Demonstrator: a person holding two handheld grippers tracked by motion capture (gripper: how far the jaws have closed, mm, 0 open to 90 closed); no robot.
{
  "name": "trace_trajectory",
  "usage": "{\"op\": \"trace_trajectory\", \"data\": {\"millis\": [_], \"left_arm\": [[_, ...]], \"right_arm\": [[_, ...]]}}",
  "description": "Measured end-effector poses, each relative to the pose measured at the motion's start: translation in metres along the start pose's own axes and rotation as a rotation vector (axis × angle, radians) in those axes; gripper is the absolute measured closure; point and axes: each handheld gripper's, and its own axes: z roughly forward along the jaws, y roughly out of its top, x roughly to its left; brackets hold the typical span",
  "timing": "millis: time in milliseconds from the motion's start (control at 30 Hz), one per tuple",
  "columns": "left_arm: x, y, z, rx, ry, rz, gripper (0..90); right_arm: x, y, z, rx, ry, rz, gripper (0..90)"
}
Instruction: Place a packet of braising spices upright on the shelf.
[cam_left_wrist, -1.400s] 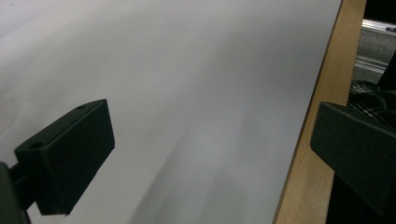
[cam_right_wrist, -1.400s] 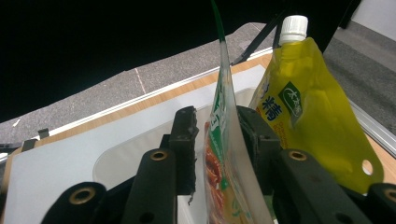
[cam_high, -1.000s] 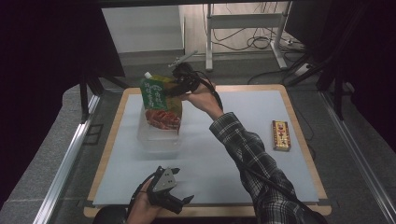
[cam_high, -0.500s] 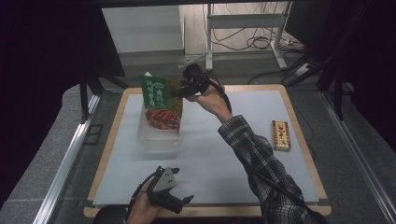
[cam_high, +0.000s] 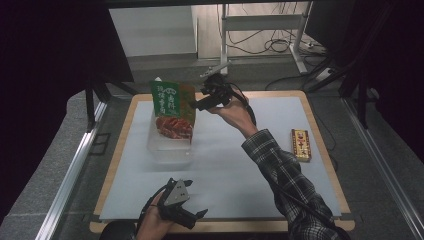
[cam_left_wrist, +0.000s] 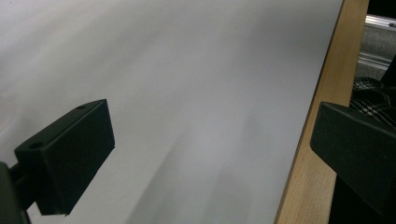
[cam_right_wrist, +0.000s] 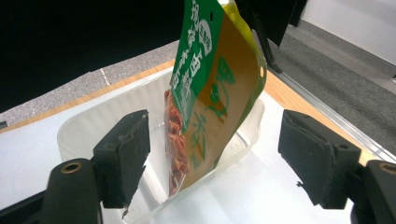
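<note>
Since the earlier frame, the right gripper (cam_high: 196, 103) has been drawn back toward 3 o'clock from the snack pouch (cam_high: 172, 107), its jaws having just been opening, and nothing is now pressed between them. At 6 o'clock on the surface (cam_high: 235, 165) the left gripper (cam_high: 197, 216) is held with jaws wide and empty. The pouch is seen upright in the clear tray (cam_high: 170, 149), at 11 o'clock. At 3 o'clock a small box (cam_high: 301, 144) is seen.

The snack pouch (cam_right_wrist: 210, 93) is cut off by the top edge in the right gripper view. Its print is too small to read from above. The clear tray (cam_high: 170, 147) hides the pouch's bottom edge.
</note>
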Motion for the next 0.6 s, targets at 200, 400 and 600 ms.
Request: {"op": "trace_trajectory", "data": {"millis": [200,400,600], "left_arm": [[0.0,0.0,0.0,0.003,0.0,0.0,0.0],[0.0,0.0,0.001,0.004,-0.002,0.0,0.0],[-0.001,0.0,0.001,0.004,-0.003,0.0,0.0]], "right_arm": [[-0.001,-0.01,-0.006,-0.015,0.018,0.009,20.4],[0.001,-0.015,-0.009,-0.021,0.016,0.0,12.1],[0.004,-0.021,-0.012,-0.009,0.005,-0.022,4.6]]}}
